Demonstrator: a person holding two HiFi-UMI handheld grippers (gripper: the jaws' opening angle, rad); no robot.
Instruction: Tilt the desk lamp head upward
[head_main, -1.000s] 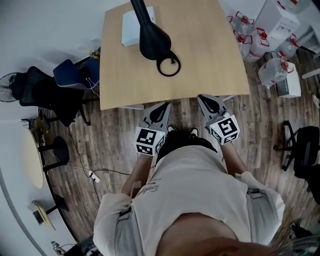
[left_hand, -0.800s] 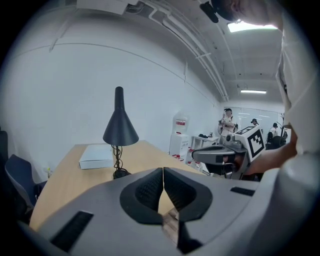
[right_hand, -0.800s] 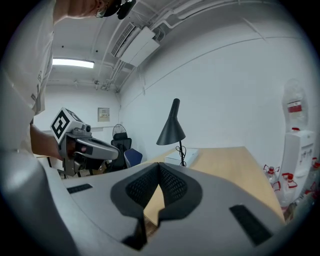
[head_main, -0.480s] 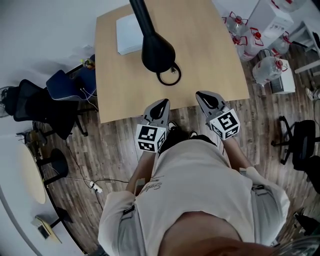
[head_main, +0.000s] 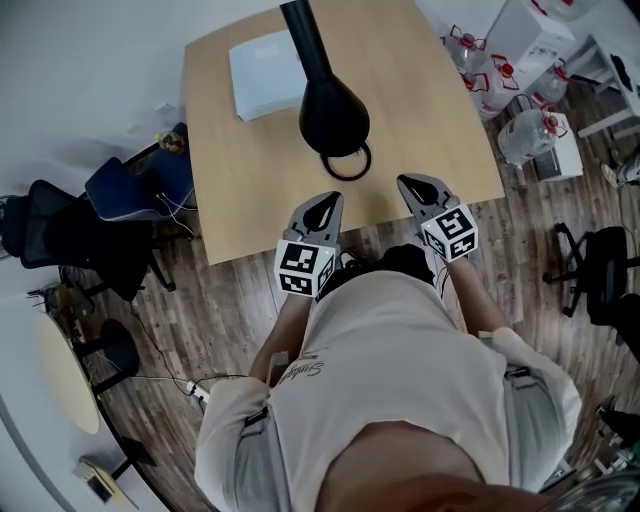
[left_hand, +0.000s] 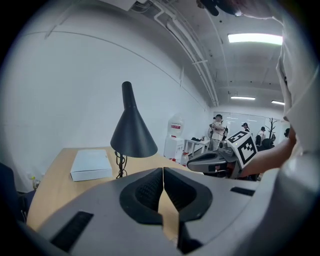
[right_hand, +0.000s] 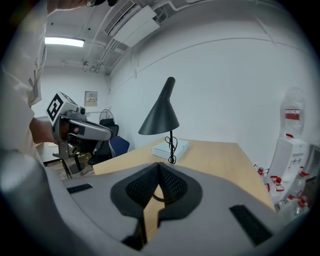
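Observation:
A black desk lamp stands on the light wooden table. Its cone head points down over its ring base. The left gripper view shows the cone head ahead, and the right gripper view shows the cone head too. My left gripper is shut and empty at the table's near edge, short of the base. My right gripper is also shut and empty, just right of the base. Neither touches the lamp.
A white box lies on the table behind the lamp. Water bottles stand on the floor to the right. Dark chairs sit left of the table, and another chair is at the far right.
The person has moved closer to the table. Both grippers have come forward from over the floor to the table's near edge, nearer the lamp base. Both stay shut.

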